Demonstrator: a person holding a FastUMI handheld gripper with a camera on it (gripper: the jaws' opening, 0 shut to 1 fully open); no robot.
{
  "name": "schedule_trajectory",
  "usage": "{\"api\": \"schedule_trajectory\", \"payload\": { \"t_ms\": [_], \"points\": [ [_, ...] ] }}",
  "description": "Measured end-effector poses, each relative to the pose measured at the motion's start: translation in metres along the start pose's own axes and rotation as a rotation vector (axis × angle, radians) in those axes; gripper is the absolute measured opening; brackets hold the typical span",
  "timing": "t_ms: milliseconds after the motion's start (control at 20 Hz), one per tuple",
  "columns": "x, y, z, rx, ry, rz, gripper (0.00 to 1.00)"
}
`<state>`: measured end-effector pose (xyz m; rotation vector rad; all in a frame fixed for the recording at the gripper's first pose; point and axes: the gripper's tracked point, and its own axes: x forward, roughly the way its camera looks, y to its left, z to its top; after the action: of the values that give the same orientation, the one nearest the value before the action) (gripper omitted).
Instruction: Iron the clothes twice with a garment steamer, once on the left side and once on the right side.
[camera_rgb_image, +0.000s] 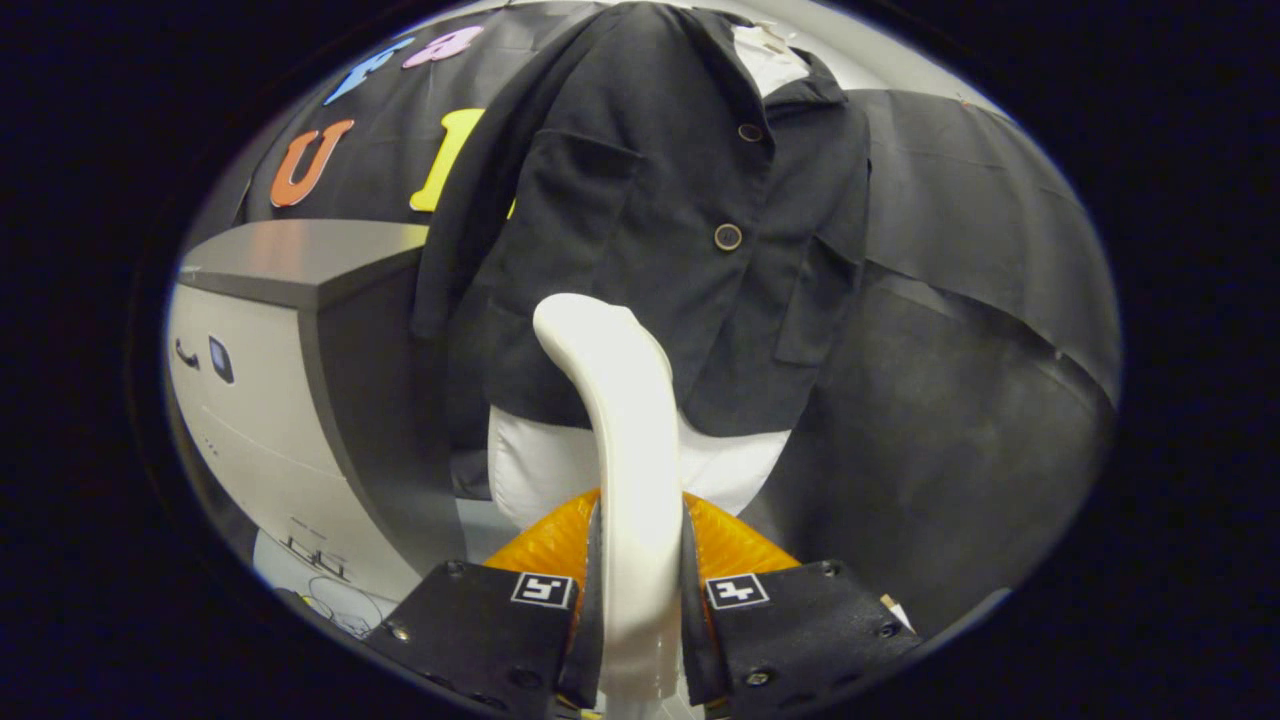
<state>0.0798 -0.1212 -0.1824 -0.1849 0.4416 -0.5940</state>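
your gripper (640, 560) holds the steamer (622, 420) by its white handle, both fingers (480, 640) pressed tight against it with no gap on either side. the handle rises straight up from between the fingers and curves back at its rounded top, which stands in front of the lower hem of the jacket (660, 210). the jacket, dark and buttoned (two buttons (728, 237) show down its front), hangs on a white form (540, 465) just beyond the steamer, a sleeve falling on each side. the form's pale base shows below the hem, behind the handle. a grey cabinet (300, 340) stands to the left of the jacket, its flat top level with the sleeve. black cloth (960, 330) drapes behind and to the right.
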Motion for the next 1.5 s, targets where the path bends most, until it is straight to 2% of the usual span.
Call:
{"api": "schedule_trajectory", "payload": {
  "t_ms": [400,600,850,1200,1350,1500],
  "points": [
    [0.0,0.008,-0.042,-0.032,0.083,0.0,0.35],
    [-0.008,0.002,-0.028,-0.001,0.073,-0.015,0.35],
    [-0.063,-0.043,0.034,0.125,-0.039,-0.065,0.35],
    [-0.115,-0.161,0.157,0.29,-0.294,-0.204,0.35],
    [-0.115,-0.198,0.215,0.342,-0.405,-0.203,0.35],
    [-0.107,-0.232,0.252,0.36,-0.494,-0.172,0.35]
  ]
}}
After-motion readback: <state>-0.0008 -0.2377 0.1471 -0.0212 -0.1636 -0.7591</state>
